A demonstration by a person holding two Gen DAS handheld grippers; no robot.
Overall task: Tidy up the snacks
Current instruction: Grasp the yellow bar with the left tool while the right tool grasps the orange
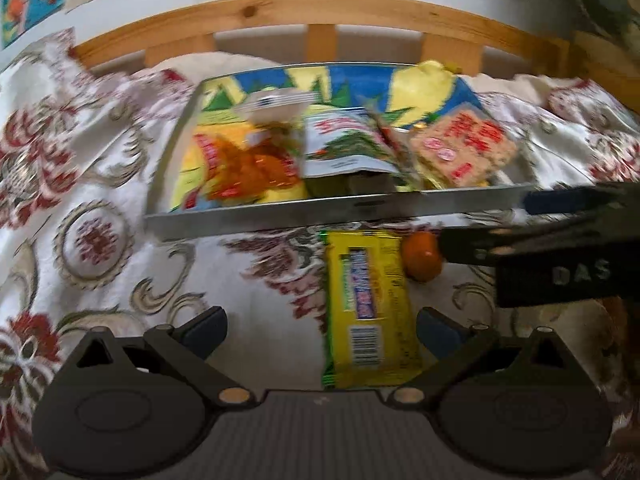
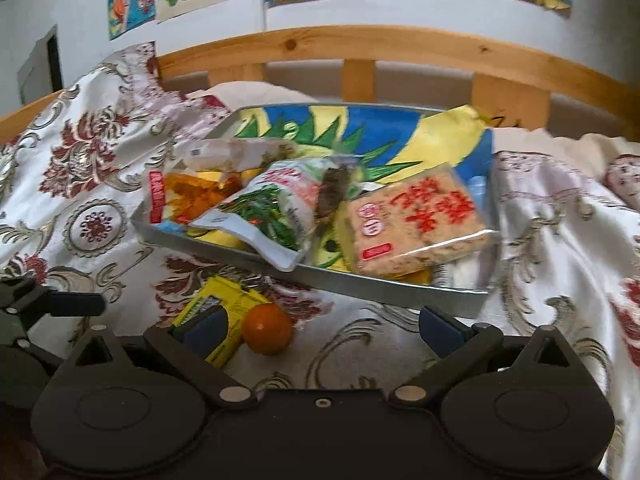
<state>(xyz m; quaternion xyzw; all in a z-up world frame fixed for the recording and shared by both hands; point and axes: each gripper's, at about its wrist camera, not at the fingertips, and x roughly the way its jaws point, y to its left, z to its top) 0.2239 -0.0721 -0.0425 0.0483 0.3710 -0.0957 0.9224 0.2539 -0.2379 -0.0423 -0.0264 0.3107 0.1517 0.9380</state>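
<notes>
On the bed, my left gripper (image 1: 322,332) spreads its fingers wide around the yellow snack bar (image 1: 368,308), ready to pinch; my right gripper (image 2: 324,330), equally wide, flanks the orange (image 2: 267,329) beside the tray (image 2: 400,286).

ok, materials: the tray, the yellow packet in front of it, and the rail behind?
Tray: looks like thin sheet metal, dull grey, with straight folded walls and a faint sheen; the colourful base may be paper or print.
Yellow packet: glossy plastic film, with highlights and a printed barcode.
Rail: pale wood, likely pine, with visible knots and grain.
</notes>
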